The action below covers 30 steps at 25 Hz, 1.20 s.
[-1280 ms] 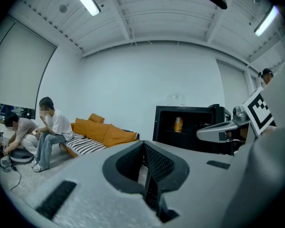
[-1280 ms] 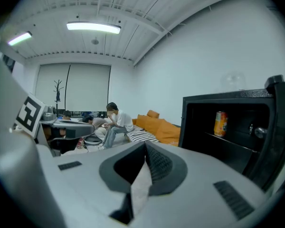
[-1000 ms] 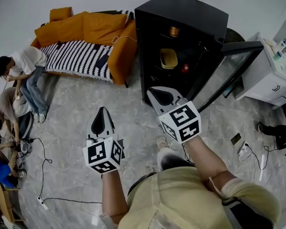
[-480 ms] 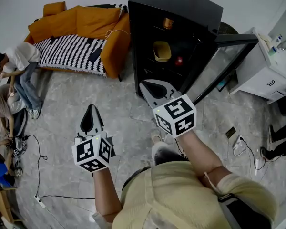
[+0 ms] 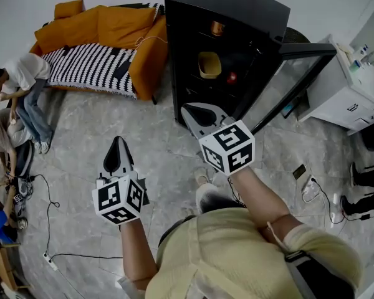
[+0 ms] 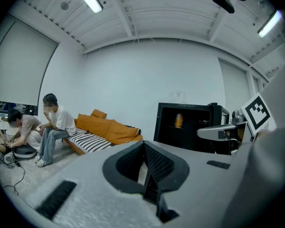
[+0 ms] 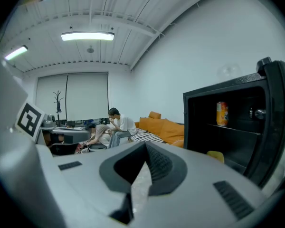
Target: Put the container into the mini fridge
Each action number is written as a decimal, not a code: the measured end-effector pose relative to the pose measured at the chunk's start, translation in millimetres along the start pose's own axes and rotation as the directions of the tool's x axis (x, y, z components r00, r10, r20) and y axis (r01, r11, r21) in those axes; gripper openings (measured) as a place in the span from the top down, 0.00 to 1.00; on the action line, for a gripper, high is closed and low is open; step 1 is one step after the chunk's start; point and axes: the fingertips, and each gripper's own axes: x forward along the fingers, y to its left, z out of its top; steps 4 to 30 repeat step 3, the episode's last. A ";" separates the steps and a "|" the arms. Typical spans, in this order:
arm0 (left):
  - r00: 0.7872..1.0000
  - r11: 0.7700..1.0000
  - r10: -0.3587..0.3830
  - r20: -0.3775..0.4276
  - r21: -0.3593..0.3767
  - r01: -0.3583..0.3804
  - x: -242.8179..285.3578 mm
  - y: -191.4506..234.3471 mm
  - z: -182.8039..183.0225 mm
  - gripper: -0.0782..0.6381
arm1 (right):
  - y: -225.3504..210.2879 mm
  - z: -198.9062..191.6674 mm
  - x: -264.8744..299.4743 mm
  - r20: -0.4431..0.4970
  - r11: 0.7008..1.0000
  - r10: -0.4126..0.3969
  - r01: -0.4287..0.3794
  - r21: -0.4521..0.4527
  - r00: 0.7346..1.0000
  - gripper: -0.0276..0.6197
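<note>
Between the jaws of your left gripper (image 6: 147, 167) sits nothing: they are pressed together. Your right gripper (image 7: 141, 170) matches, closed and empty. At 12 o'clock, the yellow plastic container (image 5: 209, 64) already rests on the middle shelf of the black mini fridge (image 5: 237, 5), whose glass door (image 5: 308, 50) hangs open toward 2 o'clock. So the placing looks done — closing that door seems next, calling for a push on its outer edge. Count one container, one orange drink can (image 5: 217, 27) on the shelf above, one small red object (image 5: 232, 78) beside the container.
</note>
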 end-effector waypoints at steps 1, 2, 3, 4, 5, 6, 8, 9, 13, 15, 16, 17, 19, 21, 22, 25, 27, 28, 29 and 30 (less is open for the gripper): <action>1.000 1.000 -0.002 -0.002 0.000 0.002 0.8 -1.2 -0.9 0.86 | -1.3 -0.6 -0.4 -0.001 1.000 -0.001 0.001 0.000 1.000 0.91; 1.000 1.000 -0.005 -0.005 0.000 0.005 1.7 -2.5 -1.7 0.86 | -2.5 -1.0 -0.8 -0.002 1.000 -0.002 0.002 0.001 1.000 0.91; 1.000 1.000 -0.008 -0.007 -0.001 0.008 2.6 -3.8 -2.5 0.86 | -3.8 -1.4 -1.1 -0.002 1.000 -0.003 0.003 0.002 1.000 0.91; 1.000 1.000 -0.008 -0.007 -0.001 0.008 2.6 -3.8 -2.5 0.86 | -3.8 -1.4 -1.1 -0.002 1.000 -0.003 0.003 0.002 1.000 0.91; 1.000 1.000 -0.008 -0.007 -0.001 0.008 2.6 -3.8 -2.5 0.86 | -3.8 -1.4 -1.1 -0.002 1.000 -0.003 0.003 0.002 1.000 0.91; 1.000 1.000 -0.008 -0.007 -0.001 0.008 2.6 -3.8 -2.5 0.86 | -3.8 -1.4 -1.1 -0.002 1.000 -0.003 0.003 0.002 1.000 0.91; 1.000 1.000 -0.008 -0.007 -0.001 0.008 2.6 -3.8 -2.5 0.86 | -3.8 -1.4 -1.1 -0.002 1.000 -0.003 0.003 0.002 1.000 0.91; 1.000 1.000 -0.008 -0.007 -0.001 0.008 2.6 -3.8 -2.5 0.86 | -3.8 -1.4 -1.1 -0.002 1.000 -0.003 0.003 0.002 1.000 0.91; 1.000 1.000 -0.008 -0.007 -0.001 0.008 2.6 -3.8 -2.5 0.86 | -3.8 -1.4 -1.1 -0.002 1.000 -0.003 0.003 0.002 1.000 0.91; 1.000 1.000 -0.008 -0.007 -0.001 0.008 2.6 -3.8 -2.5 0.86 | -3.8 -1.4 -1.1 -0.002 1.000 -0.003 0.003 0.002 1.000 0.91; 1.000 1.000 -0.008 -0.007 -0.001 0.008 2.6 -3.8 -2.5 0.86 | -3.8 -1.4 -1.1 -0.002 1.000 -0.003 0.003 0.002 1.000 0.91; 1.000 1.000 -0.008 -0.007 -0.001 0.008 2.6 -3.8 -2.5 0.86 | -3.8 -1.4 -1.1 -0.002 1.000 -0.003 0.003 0.002 1.000 0.91; 1.000 1.000 -0.008 -0.007 -0.001 0.008 2.6 -3.8 -2.5 0.86 | -3.8 -1.4 -1.1 -0.002 1.000 -0.003 0.003 0.002 1.000 0.91; 1.000 1.000 -0.008 -0.007 -0.001 0.008 2.6 -3.8 -2.5 0.86 | -3.8 -1.4 -1.1 -0.002 1.000 -0.003 0.003 0.002 1.000 0.91; 1.000 1.000 -0.008 -0.007 -0.001 0.008 2.6 -3.8 -2.5 0.86 | -3.8 -1.4 -1.1 -0.002 1.000 -0.003 0.003 0.002 1.000 0.91; 1.000 1.000 -0.008 -0.007 -0.001 0.008 2.6 -3.8 -2.5 0.86 | -3.8 -1.4 -1.1 -0.002 1.000 -0.003 0.003 0.002 1.000 0.91; 1.000 1.000 -0.008 -0.007 -0.001 0.008 2.6 -3.8 -2.5 0.86 | -3.8 -1.4 -1.1 -0.002 1.000 -0.003 0.003 0.002 1.000 0.91; 1.000 1.000 -0.008 -0.007 -0.001 0.008 2.6 -3.8 -2.5 0.86 | -3.8 -1.4 -1.1 -0.002 1.000 -0.003 0.003 0.002 1.000 0.91; 1.000 1.000 -0.008 -0.007 -0.001 0.008 2.6 -3.8 -2.5 0.86 | -3.8 -1.4 -1.1 -0.002 1.000 -0.003 0.003 0.002 1.000 0.91; 1.000 1.000 -0.008 -0.007 -0.001 0.008 2.6 -3.8 -2.5 0.86 | -3.8 -1.4 -1.1 -0.002 1.000 -0.003 0.003 0.002 1.000 0.91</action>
